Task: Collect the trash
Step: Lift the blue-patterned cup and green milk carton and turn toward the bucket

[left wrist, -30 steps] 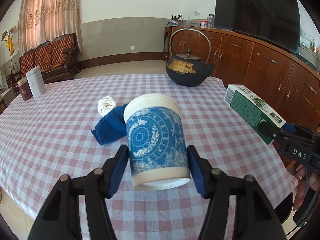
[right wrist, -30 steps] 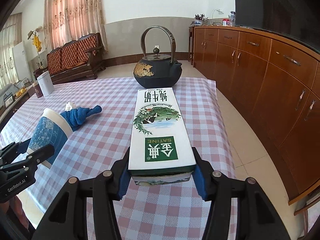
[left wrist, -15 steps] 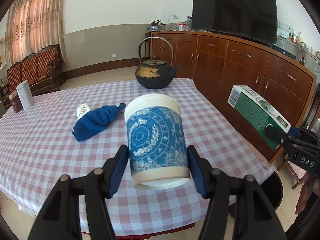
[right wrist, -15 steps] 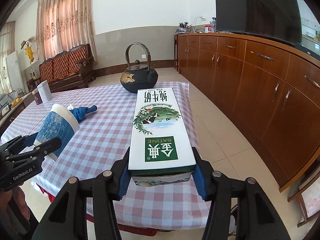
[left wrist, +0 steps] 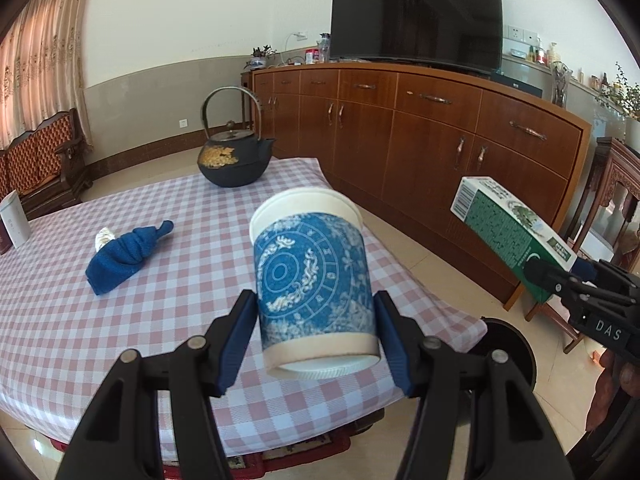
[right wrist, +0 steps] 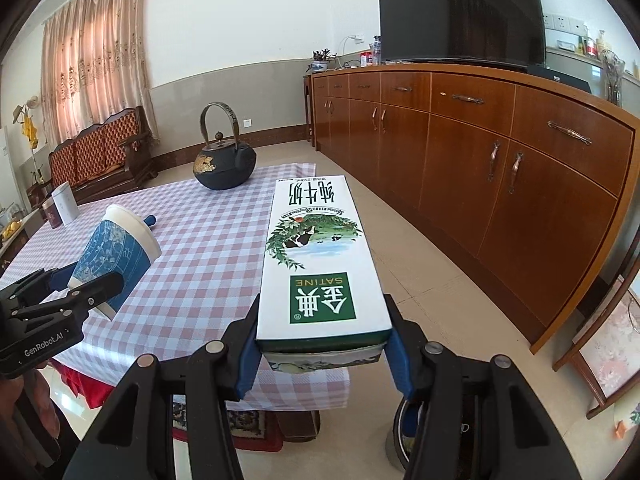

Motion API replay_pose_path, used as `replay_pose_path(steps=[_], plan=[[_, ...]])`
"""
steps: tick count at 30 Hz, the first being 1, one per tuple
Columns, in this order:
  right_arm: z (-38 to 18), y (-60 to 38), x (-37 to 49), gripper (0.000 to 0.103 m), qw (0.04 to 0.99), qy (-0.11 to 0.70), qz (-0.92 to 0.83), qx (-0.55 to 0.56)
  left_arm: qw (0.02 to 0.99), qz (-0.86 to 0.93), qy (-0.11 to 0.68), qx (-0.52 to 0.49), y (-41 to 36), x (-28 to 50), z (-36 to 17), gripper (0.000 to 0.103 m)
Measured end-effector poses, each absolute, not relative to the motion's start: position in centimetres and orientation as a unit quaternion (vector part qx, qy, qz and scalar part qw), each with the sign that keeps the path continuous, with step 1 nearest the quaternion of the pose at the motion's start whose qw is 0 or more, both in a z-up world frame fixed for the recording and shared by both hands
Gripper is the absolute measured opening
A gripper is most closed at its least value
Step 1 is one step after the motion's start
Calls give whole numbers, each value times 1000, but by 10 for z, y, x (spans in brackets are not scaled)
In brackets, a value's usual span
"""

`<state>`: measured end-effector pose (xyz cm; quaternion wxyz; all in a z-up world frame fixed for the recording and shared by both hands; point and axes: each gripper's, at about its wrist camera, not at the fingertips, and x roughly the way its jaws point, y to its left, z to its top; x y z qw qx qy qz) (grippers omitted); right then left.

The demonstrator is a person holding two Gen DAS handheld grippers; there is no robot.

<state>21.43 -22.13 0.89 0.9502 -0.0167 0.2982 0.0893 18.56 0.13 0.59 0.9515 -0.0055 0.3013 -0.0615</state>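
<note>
My left hand-held gripper [left wrist: 316,332] is clamped on the blue-patterned paper cup [left wrist: 312,284], held in the air above the near edge of the checked worktop [left wrist: 60,320]. Behind it lie a blue cloth [left wrist: 128,256] and a black kettle [left wrist: 232,160]. My right hand-held gripper [right wrist: 322,344] grips the milk carton [right wrist: 320,256] lengthwise, held off the worktop's right edge.
</note>
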Motion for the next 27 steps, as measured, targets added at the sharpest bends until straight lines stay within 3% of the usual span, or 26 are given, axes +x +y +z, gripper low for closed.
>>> replay_pose_path(steps=[27], plan=[[-17, -358, 159, 56, 945, 324, -39, 18, 927, -197, 316, 33, -128, 194, -11, 61]])
